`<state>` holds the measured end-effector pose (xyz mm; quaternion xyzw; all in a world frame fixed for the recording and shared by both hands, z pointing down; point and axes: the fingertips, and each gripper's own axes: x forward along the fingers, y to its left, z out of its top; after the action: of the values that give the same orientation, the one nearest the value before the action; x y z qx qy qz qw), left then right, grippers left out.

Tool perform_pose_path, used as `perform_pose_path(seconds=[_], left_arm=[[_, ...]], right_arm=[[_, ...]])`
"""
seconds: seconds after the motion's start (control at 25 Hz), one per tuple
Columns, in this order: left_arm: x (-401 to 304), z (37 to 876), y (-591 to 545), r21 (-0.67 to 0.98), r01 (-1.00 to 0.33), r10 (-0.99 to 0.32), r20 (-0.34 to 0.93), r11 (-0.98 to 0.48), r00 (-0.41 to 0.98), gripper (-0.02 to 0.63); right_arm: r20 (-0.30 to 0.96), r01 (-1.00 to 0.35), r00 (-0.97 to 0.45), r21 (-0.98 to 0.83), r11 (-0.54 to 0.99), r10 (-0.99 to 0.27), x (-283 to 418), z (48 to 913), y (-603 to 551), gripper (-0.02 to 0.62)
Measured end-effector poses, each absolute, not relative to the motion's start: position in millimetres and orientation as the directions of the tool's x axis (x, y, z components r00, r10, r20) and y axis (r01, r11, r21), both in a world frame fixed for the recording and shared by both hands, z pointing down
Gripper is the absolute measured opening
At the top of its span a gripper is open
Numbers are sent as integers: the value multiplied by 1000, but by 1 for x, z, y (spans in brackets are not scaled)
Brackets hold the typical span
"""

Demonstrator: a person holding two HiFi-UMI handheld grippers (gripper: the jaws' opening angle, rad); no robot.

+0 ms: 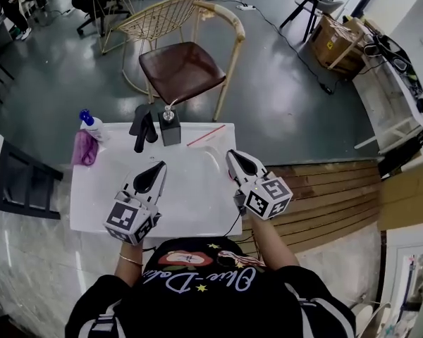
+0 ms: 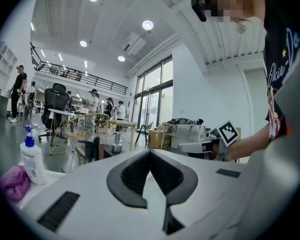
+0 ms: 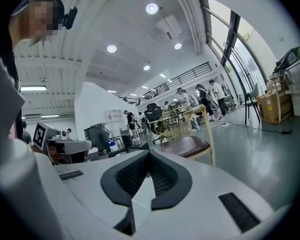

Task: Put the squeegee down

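Hovering over sink (image 1: 190, 192), L gripper (image 1: 158, 167) & R gripper (image 1: 233, 155) shut, empty; faucet (image 1: 142, 127), dispenser (image 1: 170, 127), chair (image 1: 183, 65) ahead.

I'm seeing the squeegee (image 1: 206, 135) lying flat on the white countertop (image 1: 92, 203), close to its far edge and right of the middle. It's showing as a thin, straight, reddish strip, running diagonally with its right end angling away from me. It's resting free, with nothing gripping it. I'm not making out its blade or handle.
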<state>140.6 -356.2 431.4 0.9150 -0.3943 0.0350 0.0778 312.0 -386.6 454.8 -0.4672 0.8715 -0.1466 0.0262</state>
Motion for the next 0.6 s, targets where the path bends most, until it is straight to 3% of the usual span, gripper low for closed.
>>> perform_pose_path(seconds=[0.6], left_arm=[[184,424,-308,88,-717,-703,151,-691,696,6]], right_arm=[[21,-723,-648,-331,607,-761,321,419,-333,15]])
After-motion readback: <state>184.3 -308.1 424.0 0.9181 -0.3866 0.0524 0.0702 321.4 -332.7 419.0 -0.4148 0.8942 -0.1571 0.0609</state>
